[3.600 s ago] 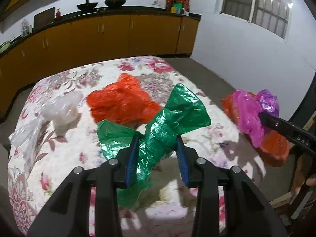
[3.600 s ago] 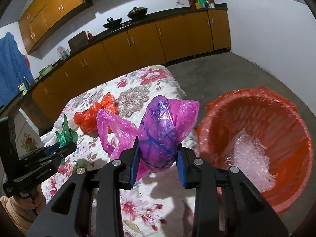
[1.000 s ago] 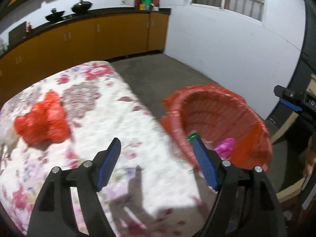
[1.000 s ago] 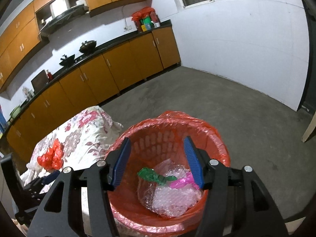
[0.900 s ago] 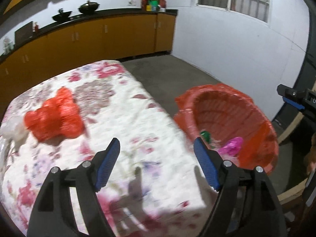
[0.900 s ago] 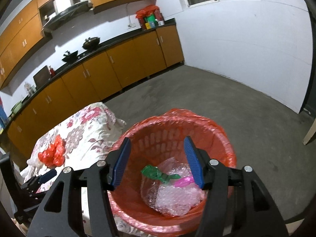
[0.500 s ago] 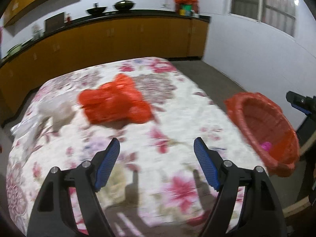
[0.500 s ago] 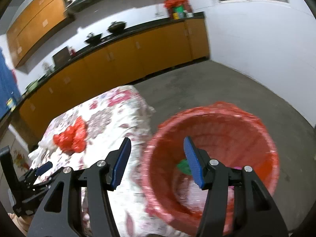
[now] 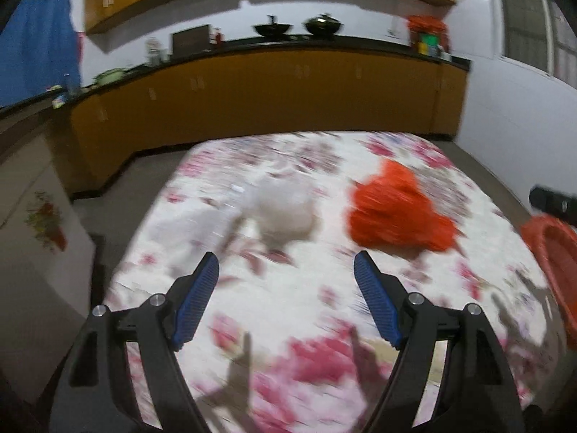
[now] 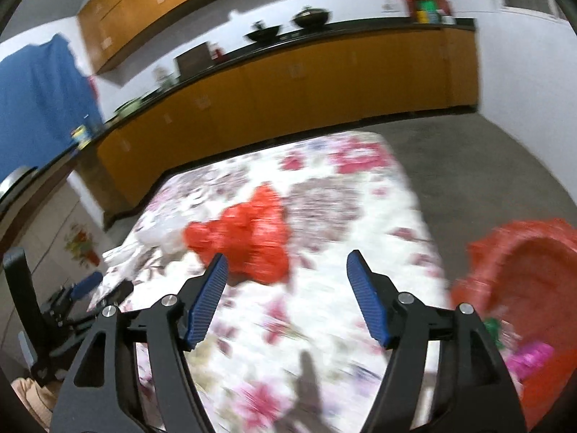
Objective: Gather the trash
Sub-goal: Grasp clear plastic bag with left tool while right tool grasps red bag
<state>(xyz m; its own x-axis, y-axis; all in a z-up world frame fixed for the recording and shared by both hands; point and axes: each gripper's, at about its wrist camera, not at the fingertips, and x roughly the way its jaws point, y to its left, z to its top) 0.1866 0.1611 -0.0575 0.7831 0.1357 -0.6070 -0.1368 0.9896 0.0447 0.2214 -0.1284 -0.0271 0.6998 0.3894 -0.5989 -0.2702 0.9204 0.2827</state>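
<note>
A crumpled red plastic bag point(image 9: 393, 211) and a whitish clear plastic bag point(image 9: 285, 204) lie on the floral-covered table point(image 9: 324, 306). My left gripper point(image 9: 286, 270) is open and empty above the table, short of the white bag. My right gripper point(image 10: 286, 263) is open and empty, with the red bag point(image 10: 249, 238) just beyond its left finger. The red lined bin point(image 10: 530, 274) stands at the table's right side, with a green bag point(image 10: 492, 326) and a pink bag point(image 10: 528, 359) in it. The bin's rim point(image 9: 551, 241) shows at the right of the left wrist view.
Orange kitchen cabinets point(image 9: 270, 97) with a dark counter run behind the table. A blue cloth point(image 9: 39, 39) hangs at far left. Grey floor point(image 10: 468, 155) lies right of the table. The left gripper point(image 10: 72, 299) shows low at the left of the right wrist view.
Both grippers let their bags go into the bin and swung left, back over the table. The white and red bags now sit ahead of them; both views are motion-blurred.
</note>
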